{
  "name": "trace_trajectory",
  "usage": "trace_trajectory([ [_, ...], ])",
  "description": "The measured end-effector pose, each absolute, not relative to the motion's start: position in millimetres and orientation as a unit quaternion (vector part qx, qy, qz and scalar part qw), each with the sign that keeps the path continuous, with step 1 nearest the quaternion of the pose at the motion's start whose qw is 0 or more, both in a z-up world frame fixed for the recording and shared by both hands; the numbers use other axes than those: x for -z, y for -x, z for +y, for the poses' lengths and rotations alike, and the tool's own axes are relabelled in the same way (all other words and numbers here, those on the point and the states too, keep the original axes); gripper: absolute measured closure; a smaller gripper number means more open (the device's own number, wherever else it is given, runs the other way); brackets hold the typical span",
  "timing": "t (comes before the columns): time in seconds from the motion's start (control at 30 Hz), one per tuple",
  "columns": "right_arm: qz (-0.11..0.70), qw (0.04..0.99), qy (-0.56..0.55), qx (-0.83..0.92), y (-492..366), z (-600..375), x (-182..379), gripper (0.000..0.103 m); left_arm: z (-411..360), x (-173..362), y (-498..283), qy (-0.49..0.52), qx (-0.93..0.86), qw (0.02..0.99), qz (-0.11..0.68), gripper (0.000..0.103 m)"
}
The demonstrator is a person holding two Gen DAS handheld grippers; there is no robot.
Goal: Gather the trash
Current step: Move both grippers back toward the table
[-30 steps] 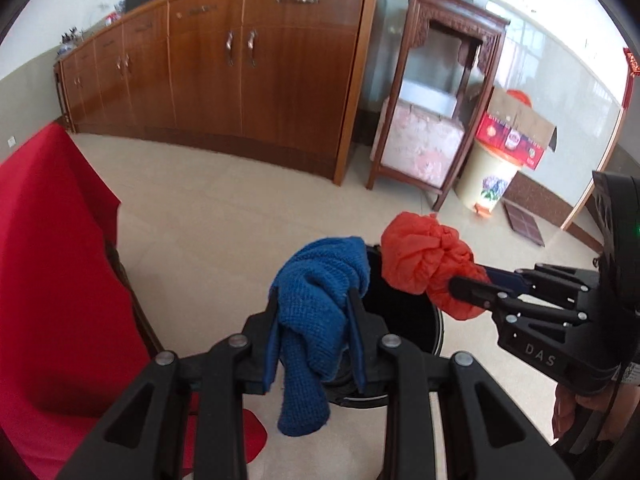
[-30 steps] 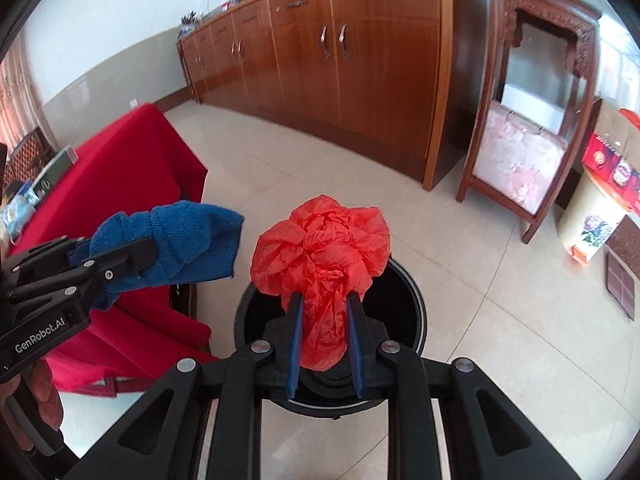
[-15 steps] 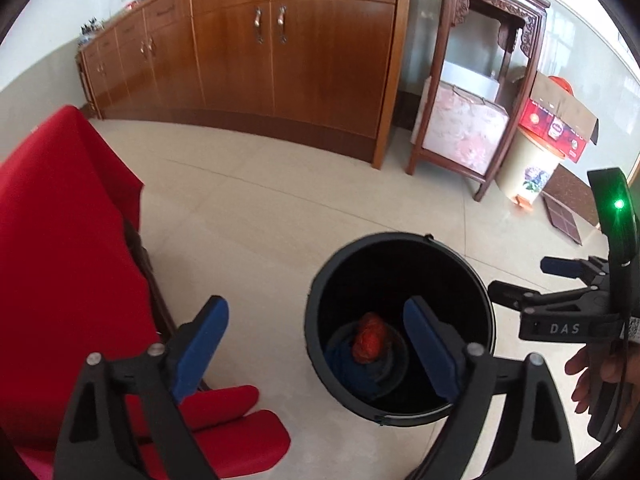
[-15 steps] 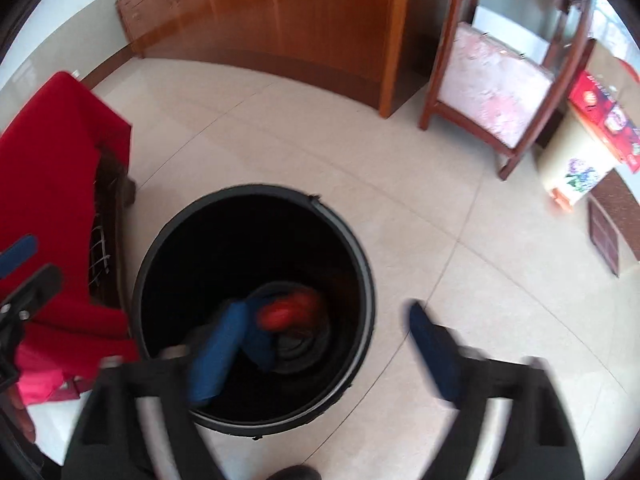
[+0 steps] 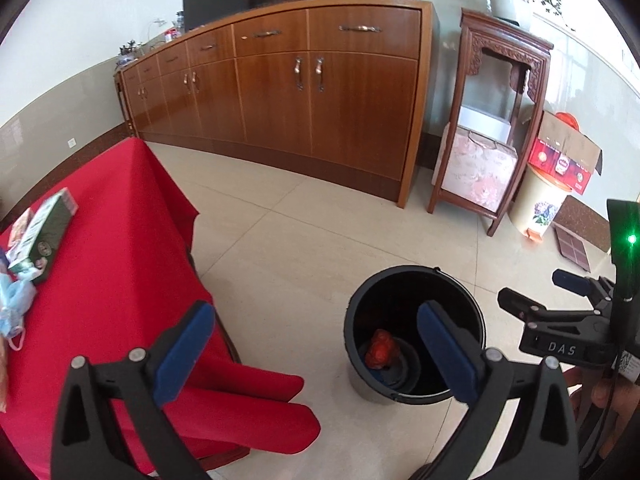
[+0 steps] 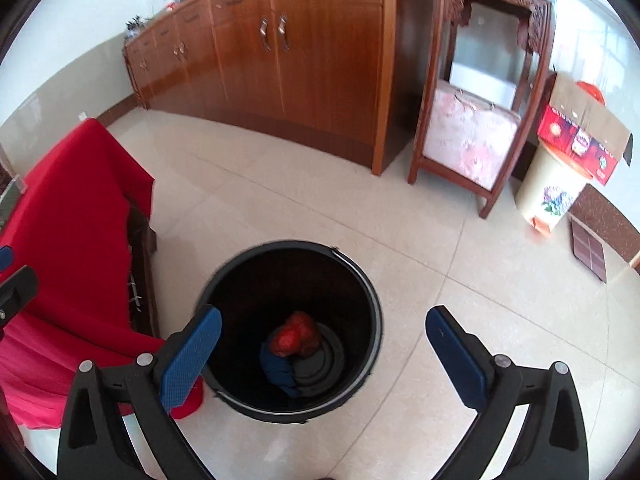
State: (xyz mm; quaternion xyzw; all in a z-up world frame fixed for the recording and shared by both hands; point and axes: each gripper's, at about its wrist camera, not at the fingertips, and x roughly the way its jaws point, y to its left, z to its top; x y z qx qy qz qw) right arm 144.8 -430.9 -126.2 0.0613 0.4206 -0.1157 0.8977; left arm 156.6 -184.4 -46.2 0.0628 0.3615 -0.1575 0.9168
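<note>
The right wrist view looks almost straight down into the black bucket (image 6: 374,312), where one crumpled red plastic bag (image 6: 296,338) lies on the bottom touching one blue cloth (image 6: 278,370); the left wrist view sees the bucket from the side, so only the red bag and a sliver of blue show. Only the left view shows the top of the red-draped table (image 5: 108,248), which carries a green box (image 5: 50,226) and a pale blue face mask (image 5: 14,304). Both tools have just been opening: the left gripper (image 5: 320,354) and the right gripper (image 6: 322,354) each stand spread wide with nothing between the blue pads. The bucket stands on a beige tiled floor (image 6: 304,204), just beside the table. Behind are one long wooden sideboard (image 5: 288,96), one carved wooden stand (image 5: 496,120) and one cream pedal bin (image 5: 538,206) topped by a red carton (image 5: 564,160).
</note>
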Motion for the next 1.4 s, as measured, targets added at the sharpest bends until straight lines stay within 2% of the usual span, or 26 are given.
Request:
trace_trajectory([
  [0.43,0.353,0.932,-0.055,0.056,-140,-342,77,0.0,-107,17,-138,-0.016,0.102,0.94,0.326,0.001],
  [0.57,0.302,0.952,-0.049,0.014,-129,-297,60,0.0,-78,10,-126,-0.009,0.072,0.947,0.312,0.001],
  [0.87,0.291,0.953,-0.031,-0.074,-130,-207,32,0.0,15,1,-92,0.028,-0.011,0.958,0.286,0.001],
  [1.2,0.288,0.946,-0.008,-0.146,-138,-121,28,0.0,117,9,-62,0.043,-0.117,0.954,0.274,0.002],
  [1.4,0.292,0.938,0.001,-0.189,-141,-63,29,0.001,164,21,-54,0.052,-0.15,0.947,0.28,0.008],
])
